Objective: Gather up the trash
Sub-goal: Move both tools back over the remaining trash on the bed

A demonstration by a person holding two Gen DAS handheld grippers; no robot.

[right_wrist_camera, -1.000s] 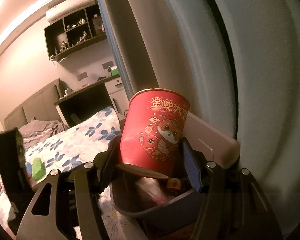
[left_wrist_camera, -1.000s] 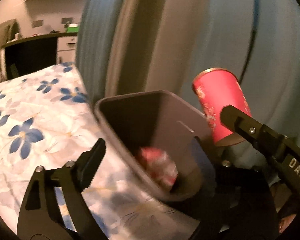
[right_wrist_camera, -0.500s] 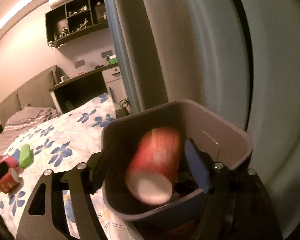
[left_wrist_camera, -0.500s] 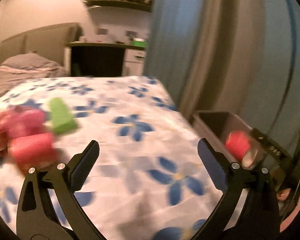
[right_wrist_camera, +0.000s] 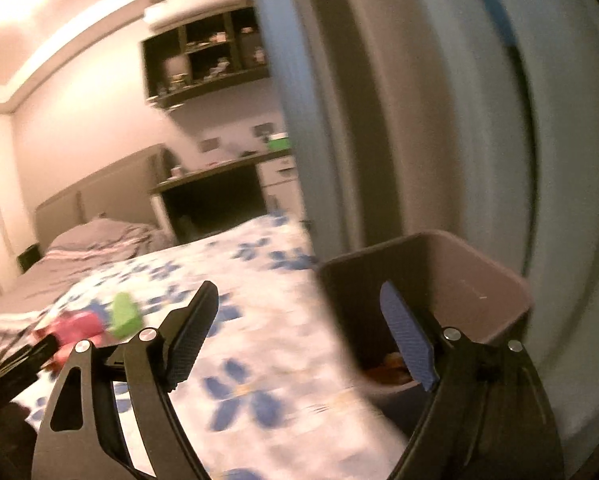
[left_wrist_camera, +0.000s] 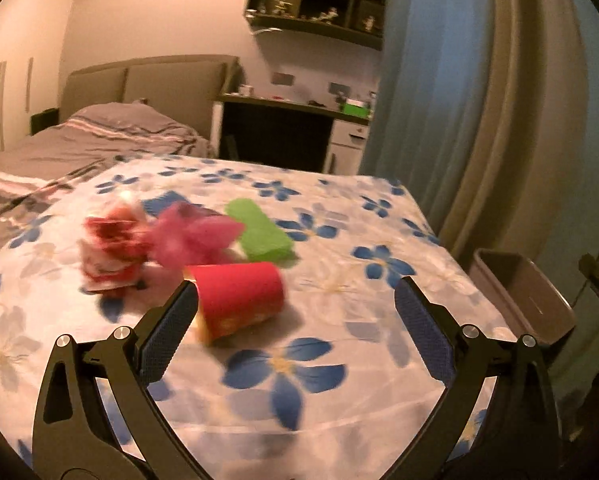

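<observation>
A red paper cup (left_wrist_camera: 237,296) lies on its side on the flowered cloth, just past my left gripper (left_wrist_camera: 295,328), which is open and empty. Behind the cup lie a pink wrapper (left_wrist_camera: 191,238), a red-and-white packet (left_wrist_camera: 111,250) and a green block (left_wrist_camera: 259,236). The dark trash bin (left_wrist_camera: 519,292) stands off the table's right edge. My right gripper (right_wrist_camera: 299,344) is open and empty beside the bin (right_wrist_camera: 439,280), with some trash dimly seen inside. The pink wrapper (right_wrist_camera: 77,326) and green block (right_wrist_camera: 123,316) also show at the left of the right wrist view.
The flowered table (left_wrist_camera: 319,360) fills the foreground. Curtains (left_wrist_camera: 479,100) hang close on the right behind the bin. A bed (left_wrist_camera: 79,140) and a dark desk (left_wrist_camera: 275,132) stand beyond the table. The views are motion-blurred.
My right gripper opened and dropped the red cup into the bin, then swung left. My left gripper swung from the bin to the trash on the table.
</observation>
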